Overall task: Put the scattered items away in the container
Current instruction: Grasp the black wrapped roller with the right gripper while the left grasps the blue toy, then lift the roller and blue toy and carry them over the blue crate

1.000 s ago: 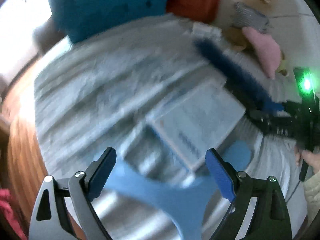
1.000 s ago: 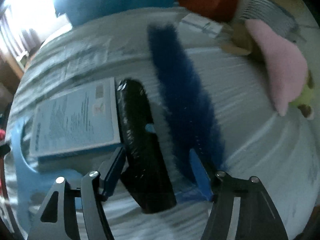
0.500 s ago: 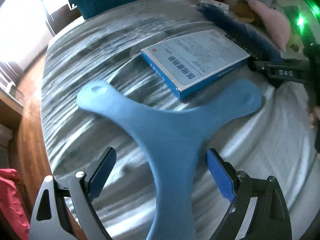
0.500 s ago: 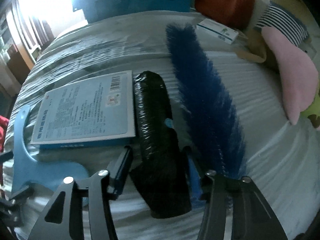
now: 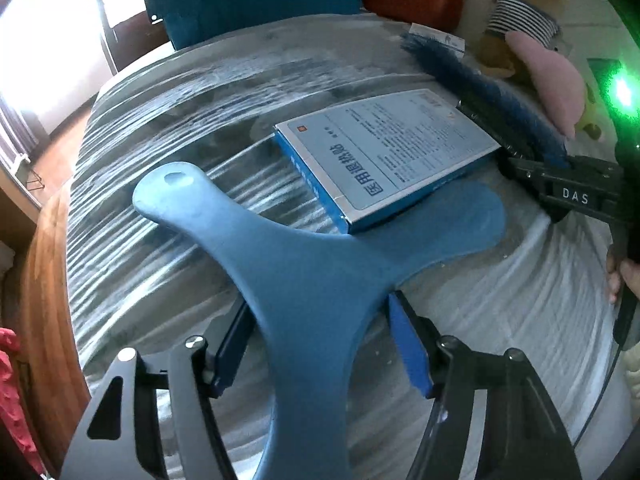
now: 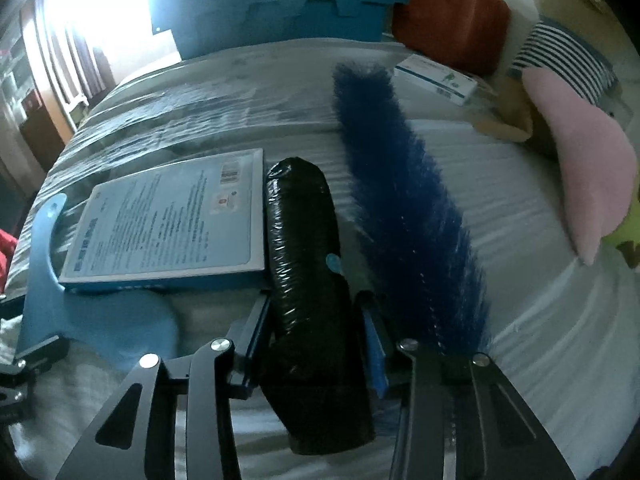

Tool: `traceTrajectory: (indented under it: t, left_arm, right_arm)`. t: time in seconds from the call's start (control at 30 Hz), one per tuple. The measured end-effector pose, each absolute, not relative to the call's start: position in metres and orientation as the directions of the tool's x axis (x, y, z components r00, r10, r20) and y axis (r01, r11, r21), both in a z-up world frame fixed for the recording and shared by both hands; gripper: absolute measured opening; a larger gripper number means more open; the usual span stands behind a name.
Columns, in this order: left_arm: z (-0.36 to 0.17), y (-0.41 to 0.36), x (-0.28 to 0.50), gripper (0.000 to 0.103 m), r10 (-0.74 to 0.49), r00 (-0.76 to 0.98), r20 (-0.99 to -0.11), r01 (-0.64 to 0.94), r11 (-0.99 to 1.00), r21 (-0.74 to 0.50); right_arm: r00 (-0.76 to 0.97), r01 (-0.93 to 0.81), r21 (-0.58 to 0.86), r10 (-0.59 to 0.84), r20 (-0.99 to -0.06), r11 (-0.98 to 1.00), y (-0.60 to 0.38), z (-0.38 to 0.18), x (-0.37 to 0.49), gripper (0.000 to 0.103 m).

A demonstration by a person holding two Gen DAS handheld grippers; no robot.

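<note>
A blue three-armed plastic piece (image 5: pixel 304 280) lies on the grey striped bed, one arm tucked under a flat blue box (image 5: pixel 392 152). My left gripper (image 5: pixel 320 304) straddles its stem with the jaws closing; a sliver of bedding still shows beside the right pad. A black wrapped roll (image 6: pixel 304 248) lies between the box (image 6: pixel 172 224) and a dark blue feather duster (image 6: pixel 400 184). My right gripper (image 6: pixel 314 312) is closing on the roll's near end, both pads against its sides. The teal crate (image 6: pixel 280 0) stands at the bed's far end.
A red bag (image 6: pixel 452 20), a striped cushion (image 6: pixel 568 60), a pink plush (image 6: pixel 592 184) and a small white box (image 6: pixel 436 76) lie at the far right. The bed's wooden edge (image 5: pixel 44 280) runs along the left. A person's fingers (image 5: pixel 624 280) show at the right.
My left gripper came down over the blue piece and its jaws narrowed around the stem. The right jaws narrowed onto the black roll, which has not moved.
</note>
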State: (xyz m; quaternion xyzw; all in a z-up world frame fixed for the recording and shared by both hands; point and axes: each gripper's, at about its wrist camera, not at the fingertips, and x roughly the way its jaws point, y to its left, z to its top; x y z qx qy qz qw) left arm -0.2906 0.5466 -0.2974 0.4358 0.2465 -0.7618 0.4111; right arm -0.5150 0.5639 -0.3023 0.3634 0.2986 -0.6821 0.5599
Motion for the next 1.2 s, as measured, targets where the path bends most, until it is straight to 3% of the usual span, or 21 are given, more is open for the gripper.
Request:
traceTrajectory:
  t: [0.07, 0.13, 0.17, 0.23, 0.27, 0.3, 0.33, 0.37, 0.4, 0.63, 0.77, 0.9, 1.1, 1.2]
  left_arm:
    - [-0.298, 0.546, -0.29, 0.068, -0.415, -0.285, -0.864, 0.843, -0.538, -0.02]
    - [-0.3, 0.544, -0.29, 0.068, -0.417, -0.289, -0.862, 0.839, -0.543, -0.019]
    - [-0.3, 0.543, -0.289, 0.068, -0.414, -0.292, -0.862, 0.838, -0.546, -0.022]
    - [-0.3, 0.539, -0.288, 0.069, -0.405, -0.299, -0.864, 0.831, -0.555, -0.027]
    - [-0.3, 0.538, -0.288, 0.069, -0.401, -0.304, -0.864, 0.827, -0.561, -0.03]
    - [-0.301, 0.536, -0.288, 0.07, -0.4, -0.306, -0.864, 0.825, -0.564, -0.031]
    - [-0.3, 0.536, -0.288, 0.068, -0.402, -0.305, -0.863, 0.826, -0.562, -0.03]
    - [-0.3, 0.536, -0.287, 0.067, -0.404, -0.303, -0.863, 0.829, -0.559, -0.029]
    - [-0.3, 0.537, -0.287, 0.064, -0.407, -0.301, -0.863, 0.833, -0.552, -0.03]
    - [-0.297, 0.537, -0.293, 0.061, -0.445, -0.296, -0.845, 0.846, -0.532, -0.016]
    - [-0.271, 0.547, -0.288, 0.05, -0.499, -0.325, -0.803, 0.832, -0.555, 0.008]
    - [-0.256, 0.55, -0.28, 0.031, -0.481, -0.362, -0.798, 0.821, -0.57, -0.029]
    - [-0.255, 0.548, -0.266, 0.03, -0.446, -0.38, -0.811, 0.825, -0.559, -0.079]
    - [-0.244, 0.548, -0.262, 0.023, -0.448, -0.396, -0.802, 0.822, -0.562, -0.092]
  right_arm:
    - [-0.098, 0.982, 0.01, -0.552, -0.828, -0.189, 0.563, -0.303, -0.517, 0.052]
    - [-0.093, 0.984, 0.01, -0.554, -0.827, -0.18, 0.559, -0.304, -0.515, 0.066]
    - [-0.097, 0.983, 0.006, -0.554, -0.827, -0.182, 0.557, -0.306, -0.514, 0.079]
    - [-0.107, 0.983, -0.003, -0.553, -0.827, -0.186, 0.553, -0.308, -0.51, 0.085]
    - [-0.112, 0.982, -0.008, -0.552, -0.826, -0.188, 0.551, -0.309, -0.509, 0.084]
    - [-0.121, 0.98, -0.01, -0.553, -0.825, -0.199, 0.552, -0.309, -0.508, 0.074]
    - [-0.129, 0.977, -0.011, -0.554, -0.822, -0.212, 0.555, -0.307, -0.509, 0.063]
    - [-0.138, 0.974, -0.011, -0.556, -0.819, -0.225, 0.558, -0.304, -0.509, 0.037]
    - [-0.133, 0.974, -0.005, -0.552, -0.823, -0.227, 0.56, -0.303, -0.509, 0.034]
    - [-0.149, 0.972, -0.016, -0.567, -0.81, -0.232, 0.565, -0.305, -0.508, 0.034]
    - [-0.166, 0.973, -0.036, -0.582, -0.796, -0.227, 0.582, -0.295, -0.497, 0.034]
    - [-0.16, 0.974, -0.026, -0.607, -0.778, -0.224, 0.6, -0.275, -0.488, 0.034]
    - [-0.148, 0.971, 0.006, -0.621, -0.77, -0.24, 0.621, -0.259, -0.48, 0.034]
    - [-0.14, 0.97, 0.021, -0.624, -0.769, -0.243, 0.627, -0.256, -0.475, 0.034]
